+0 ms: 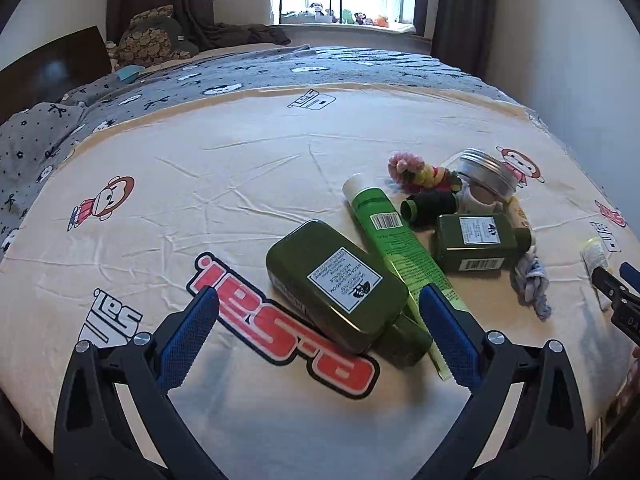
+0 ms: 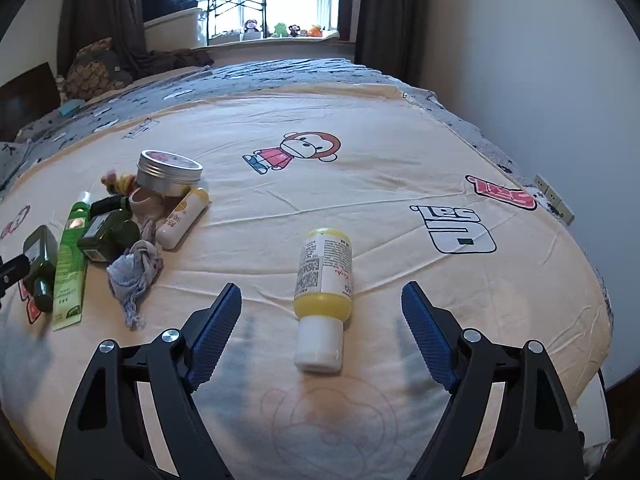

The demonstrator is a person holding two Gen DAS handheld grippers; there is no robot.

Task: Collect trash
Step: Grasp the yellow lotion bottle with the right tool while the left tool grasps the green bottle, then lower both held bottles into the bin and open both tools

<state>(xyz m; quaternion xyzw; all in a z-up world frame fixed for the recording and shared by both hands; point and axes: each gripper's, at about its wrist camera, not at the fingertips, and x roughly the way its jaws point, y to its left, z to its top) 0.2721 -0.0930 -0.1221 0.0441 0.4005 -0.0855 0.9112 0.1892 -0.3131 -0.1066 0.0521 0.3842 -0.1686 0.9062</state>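
- The left gripper (image 1: 318,306) has its blue, cross-hatched rubber pads spread wide above the sheet, pinching nothing; the large dark green bottle (image 1: 336,282) lies between and just ahead of the tips.
- That flat, rounded-rectangular bottle carries a white printed label, and its cap end rests across the bright green tube (image 1: 394,240), a long flattened plastic tube with a white cap and a barcode.
- The right gripper (image 2: 322,300) is likewise spread and holds nothing; the yellow bottle (image 2: 322,280) lies on its side between the tips, white cap toward the camera, label text along its body.
- Only the right wrist view shows this bottle whole; in the left wrist view it appears as a sliver at the right edge.
- Further out, the pile holds a smaller dark green bottle (image 1: 476,242), a round metal tin (image 2: 169,173) with a ribbed silvery lid resting tilted on other items, a cream tube (image 2: 182,218), and a crumpled greyish cloth (image 2: 134,274).
- A knot of pink and yellow hair ties (image 1: 416,172) lies behind the pile.
- Everything rests on a creased cream bedsheet (image 2: 360,200) printed with cartoon monkeys and lettering.
- Whether the tin contains anything cannot be told.
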